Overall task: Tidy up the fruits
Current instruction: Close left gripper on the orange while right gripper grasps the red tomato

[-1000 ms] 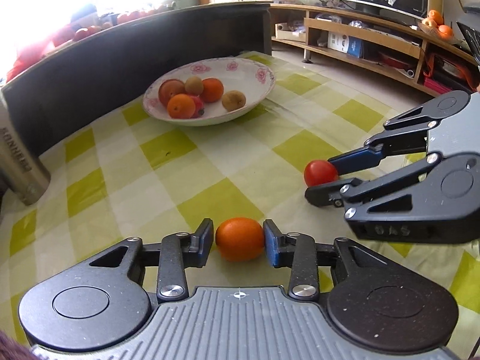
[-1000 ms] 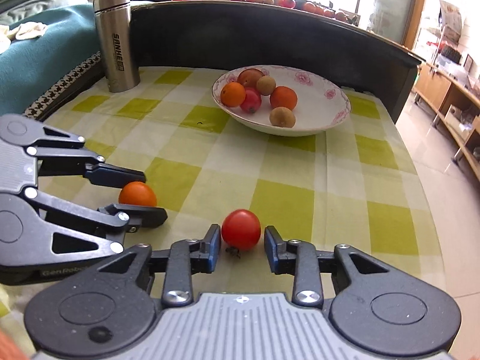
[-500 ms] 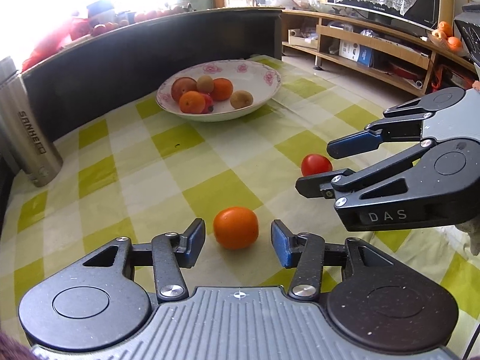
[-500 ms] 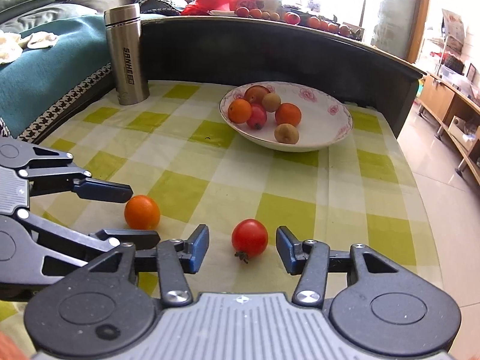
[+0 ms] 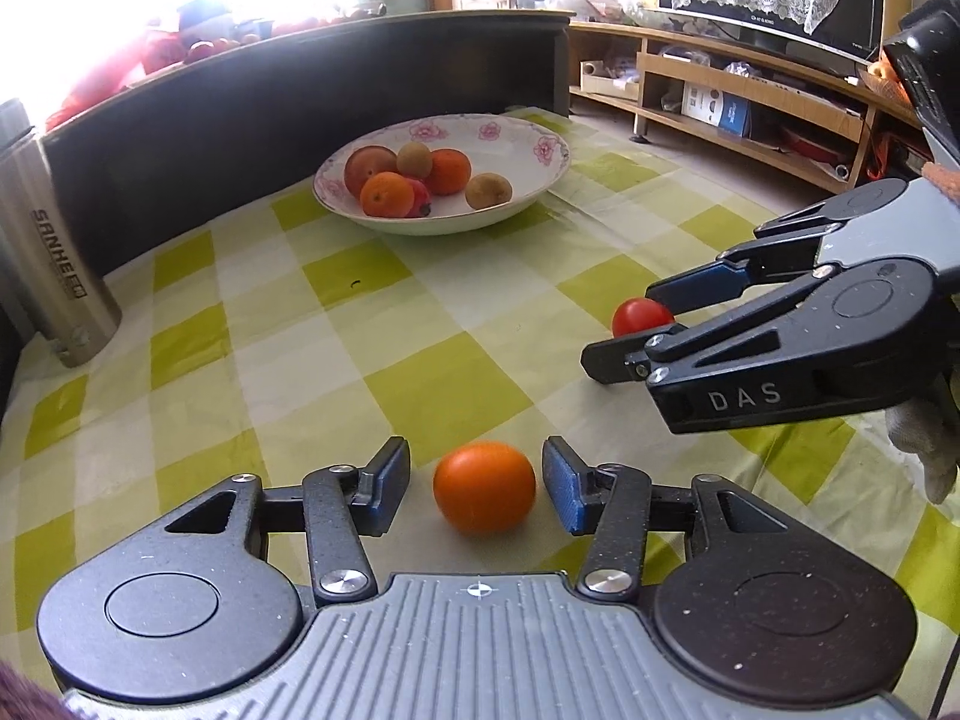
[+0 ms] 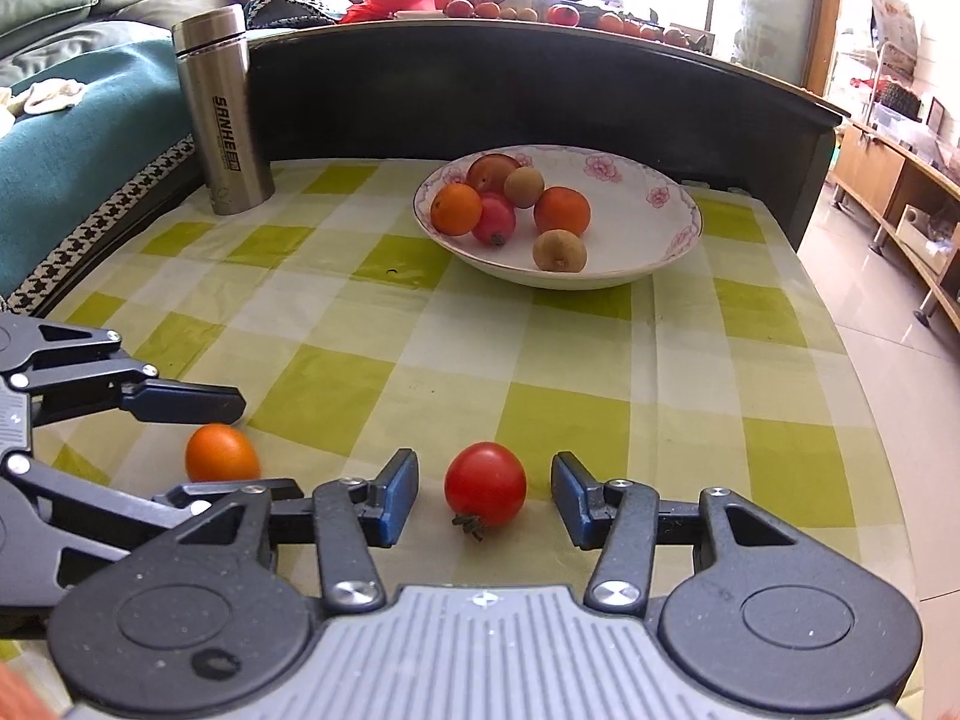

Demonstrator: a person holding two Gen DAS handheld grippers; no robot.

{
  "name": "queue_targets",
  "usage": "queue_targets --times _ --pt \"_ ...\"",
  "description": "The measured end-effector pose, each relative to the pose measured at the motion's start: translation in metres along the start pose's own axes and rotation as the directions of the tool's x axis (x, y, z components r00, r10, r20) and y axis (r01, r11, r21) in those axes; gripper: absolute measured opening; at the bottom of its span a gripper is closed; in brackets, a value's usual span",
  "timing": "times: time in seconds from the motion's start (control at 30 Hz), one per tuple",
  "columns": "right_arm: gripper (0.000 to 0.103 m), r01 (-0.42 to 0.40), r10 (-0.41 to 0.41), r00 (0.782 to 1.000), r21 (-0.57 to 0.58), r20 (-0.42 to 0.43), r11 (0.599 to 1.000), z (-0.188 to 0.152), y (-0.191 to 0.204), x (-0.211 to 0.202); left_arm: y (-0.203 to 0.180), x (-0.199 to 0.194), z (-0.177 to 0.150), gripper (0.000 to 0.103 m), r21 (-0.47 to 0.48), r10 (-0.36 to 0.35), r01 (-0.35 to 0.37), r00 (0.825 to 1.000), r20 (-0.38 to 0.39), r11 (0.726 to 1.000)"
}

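On the green-and-white checked tablecloth [image 6: 564,420], near its front edge, an orange [image 5: 484,486] sits between the spread fingers of the left gripper [image 5: 477,489], with a gap on each side so that neither blue pad touches it. Just to its right, the right gripper [image 6: 485,495] stands equally wide apart around a red tomato [image 6: 485,484], whose dried stem points toward the camera; again both pads are clear of the fruit. Both fruits rest on the cloth, near each other but apart. From the left wrist view the right gripper [image 5: 636,330] reaches in from the side, its two fingers straddling the tomato [image 5: 641,316]. Farther back, toward the dark curved backrest [image 6: 540,90], a white floral bowl [image 6: 636,222] holds six pieces of fruit: two oranges, two brownish round fruits, a reddish one at the back and a pinkish-red one in the middle. A steel flask [image 6: 225,114] marked SANHE stands upright at the cloth's far left corner, well apart from the bowl.
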State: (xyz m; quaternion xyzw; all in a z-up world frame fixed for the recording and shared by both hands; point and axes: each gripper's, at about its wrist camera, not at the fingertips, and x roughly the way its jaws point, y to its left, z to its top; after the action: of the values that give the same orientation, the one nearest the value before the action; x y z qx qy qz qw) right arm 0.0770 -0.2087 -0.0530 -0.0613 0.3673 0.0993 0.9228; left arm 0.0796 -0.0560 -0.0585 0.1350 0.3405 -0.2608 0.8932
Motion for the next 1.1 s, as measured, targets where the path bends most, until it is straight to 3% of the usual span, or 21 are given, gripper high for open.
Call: queue_targets --times 0.23,0.3,0.43,0.63,1.1 --pt "0.054 0.004 -0.004 1.0 -0.001 -0.002 1.0 -0.001 0.0 -0.001 -0.004 -0.003 -0.003 0.056 0.004 0.022 -0.022 1.0 0.006 1.0" --pt "0.05 0.012 -0.012 1.0 -0.009 -0.003 1.0 -0.001 0.0 -0.002 -0.003 -0.002 -0.001 0.049 -0.016 0.005 -0.005 1.0 -0.004 1.0" --pt "0.034 0.028 -0.028 1.0 -0.023 -0.013 0.999 0.0 0.003 -0.002 -0.007 -0.004 -0.002 0.042 -0.009 0.006 -0.006 1.0 -0.012 1.0" --pt "0.034 0.024 -0.025 1.0 -0.057 -0.017 0.998 -0.002 0.011 -0.007 -0.009 -0.006 0.001 0.041 -0.004 0.008 -0.008 1.0 -0.02 1.0" --pt "0.033 -0.001 0.001 1.0 -0.019 0.026 1.0 0.011 0.011 -0.024 -0.007 -0.013 0.027 0.041 -0.02 0.033 -0.032 0.998 0.054 0.999"
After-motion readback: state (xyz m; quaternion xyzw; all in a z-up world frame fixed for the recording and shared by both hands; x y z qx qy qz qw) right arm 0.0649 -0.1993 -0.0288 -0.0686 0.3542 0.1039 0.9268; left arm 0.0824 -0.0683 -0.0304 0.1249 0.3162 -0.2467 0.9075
